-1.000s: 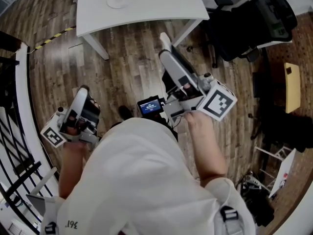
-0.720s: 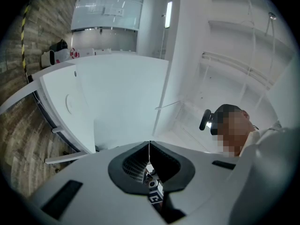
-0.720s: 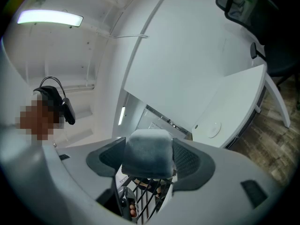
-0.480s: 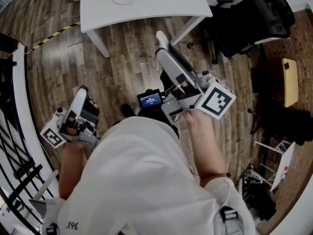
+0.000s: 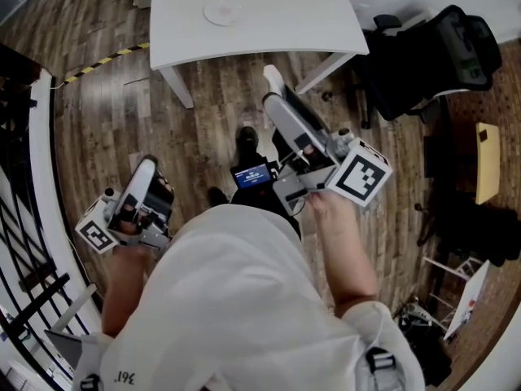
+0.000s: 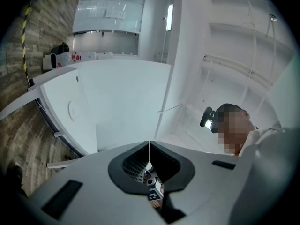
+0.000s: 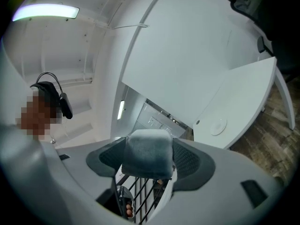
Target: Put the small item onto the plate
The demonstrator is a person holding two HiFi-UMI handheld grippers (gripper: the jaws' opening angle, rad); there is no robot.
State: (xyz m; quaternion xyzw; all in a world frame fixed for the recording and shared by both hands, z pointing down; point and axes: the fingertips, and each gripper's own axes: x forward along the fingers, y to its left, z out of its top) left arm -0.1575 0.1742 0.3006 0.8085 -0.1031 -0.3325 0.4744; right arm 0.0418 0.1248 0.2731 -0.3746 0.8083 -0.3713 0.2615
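A small pale grey soft block [image 7: 149, 154] sits pinched between the jaws of my right gripper [image 7: 149, 149], which is shut on it. In the head view the right gripper [image 5: 274, 84] points toward the white table [image 5: 277, 23], and the block [image 5: 273, 75] shows white at its tip. A clear round plate [image 5: 221, 11] lies on the table's near part; the same plate [image 7: 217, 125] appears in the right gripper view and faintly as a plate [image 6: 71, 110] in the left gripper view. My left gripper [image 5: 145, 168] hangs low at the left, its jaws [image 6: 149, 146] shut on nothing.
A black office chair [image 5: 435, 51] stands right of the table. Yellow-black tape [image 5: 106, 58] runs across the wooden floor at the left, and a black railing [image 5: 24, 251] lines the left edge. A small lit screen [image 5: 251, 174] sits by the person's chest.
The table and plate have come nearer and shifted right in the head view. Both grippers keep their hold and pose, and the left one sits slightly lower.
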